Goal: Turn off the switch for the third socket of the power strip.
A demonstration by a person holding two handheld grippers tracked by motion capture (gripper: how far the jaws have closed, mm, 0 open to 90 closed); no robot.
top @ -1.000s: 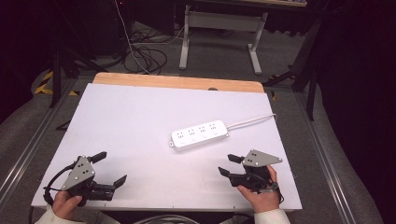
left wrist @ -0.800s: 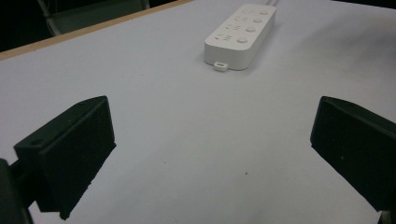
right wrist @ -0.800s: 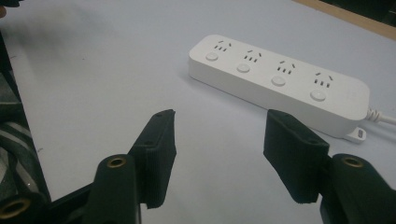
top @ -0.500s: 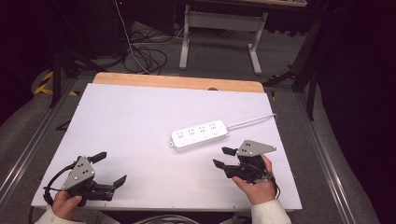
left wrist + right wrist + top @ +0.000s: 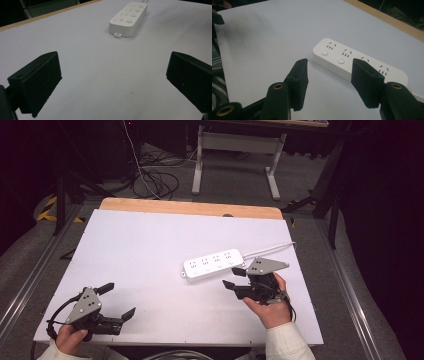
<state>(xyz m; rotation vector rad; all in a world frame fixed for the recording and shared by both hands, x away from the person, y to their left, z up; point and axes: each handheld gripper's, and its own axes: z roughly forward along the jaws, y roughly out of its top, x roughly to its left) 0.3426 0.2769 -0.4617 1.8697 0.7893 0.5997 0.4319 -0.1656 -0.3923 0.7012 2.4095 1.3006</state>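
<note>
I'm bringing the right gripper (image 5: 234,277) up to the near side of the power strip (image 5: 213,265), which is lying flat toward the tabletop's right edge — jaws have just been narrowing, about half open, nothing between them yet. The left gripper (image 5: 116,300) is sitting wide open and empty at the near left corner, keeping clear.

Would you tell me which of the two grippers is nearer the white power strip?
The right gripper, jaws open beside the power strip; the left gripper sits at the table's near-left corner.
</note>
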